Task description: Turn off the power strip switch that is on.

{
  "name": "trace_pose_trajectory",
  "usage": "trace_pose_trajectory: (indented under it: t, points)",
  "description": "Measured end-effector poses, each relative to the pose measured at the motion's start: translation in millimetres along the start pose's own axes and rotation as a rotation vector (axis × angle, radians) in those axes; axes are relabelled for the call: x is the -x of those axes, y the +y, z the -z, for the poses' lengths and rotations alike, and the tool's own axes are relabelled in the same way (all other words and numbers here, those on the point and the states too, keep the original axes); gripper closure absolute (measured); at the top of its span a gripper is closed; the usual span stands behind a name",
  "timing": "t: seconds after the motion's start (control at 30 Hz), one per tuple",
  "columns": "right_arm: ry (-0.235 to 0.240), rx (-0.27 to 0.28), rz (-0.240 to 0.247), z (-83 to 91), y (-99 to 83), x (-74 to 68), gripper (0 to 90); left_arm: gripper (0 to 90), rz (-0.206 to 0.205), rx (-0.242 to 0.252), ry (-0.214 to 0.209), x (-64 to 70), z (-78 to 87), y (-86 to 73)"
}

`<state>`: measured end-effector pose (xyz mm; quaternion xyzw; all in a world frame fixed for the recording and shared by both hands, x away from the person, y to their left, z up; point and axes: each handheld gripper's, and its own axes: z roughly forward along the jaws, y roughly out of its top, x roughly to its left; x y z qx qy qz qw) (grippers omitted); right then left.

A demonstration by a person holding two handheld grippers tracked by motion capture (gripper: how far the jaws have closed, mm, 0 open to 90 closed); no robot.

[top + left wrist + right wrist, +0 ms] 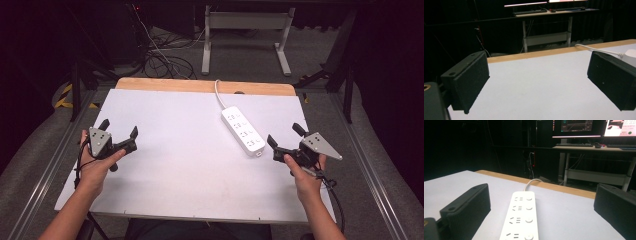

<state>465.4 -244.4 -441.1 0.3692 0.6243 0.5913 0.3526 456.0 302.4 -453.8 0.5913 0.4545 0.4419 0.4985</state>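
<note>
Both grippers sit low at the near corners of the table [165, 150], wide apart; looks like a ready stance, leaving the middle free.

Left gripper [118, 131]: jaws spread wide, nothing between them. In the left gripper view its jaws frame bare white tabletop, with the power strip's cable [596, 49] and one end of the strip just peeking past the right-hand jaw.

Right gripper [285, 136]: jaws also fully apart, holding nothing. It points at the power strip [243, 131], probably because that's the thing to be worked.

Power strip lies flat on the table, right of centre, running diagonally, cable leading off over the far wooden edge. Near end of the strip sits just beside the right gripper's jaws, not touching. In the right gripper view the strip [521, 220] lies lengthwise between the jaws, closer to the left-hand one, sockets and buttons facing up. It's well apart from the left gripper.
</note>
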Motion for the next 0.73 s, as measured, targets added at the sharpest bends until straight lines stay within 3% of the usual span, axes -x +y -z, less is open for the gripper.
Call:
trace_pose_trajectory:
  t: [0.73]
  points:
    - [0.002,-0.003,-0.001,-0.8,-0.9,0.2,1.5,4.4,-0.006,0.000,0.001,0.0,-1.5,0.4]
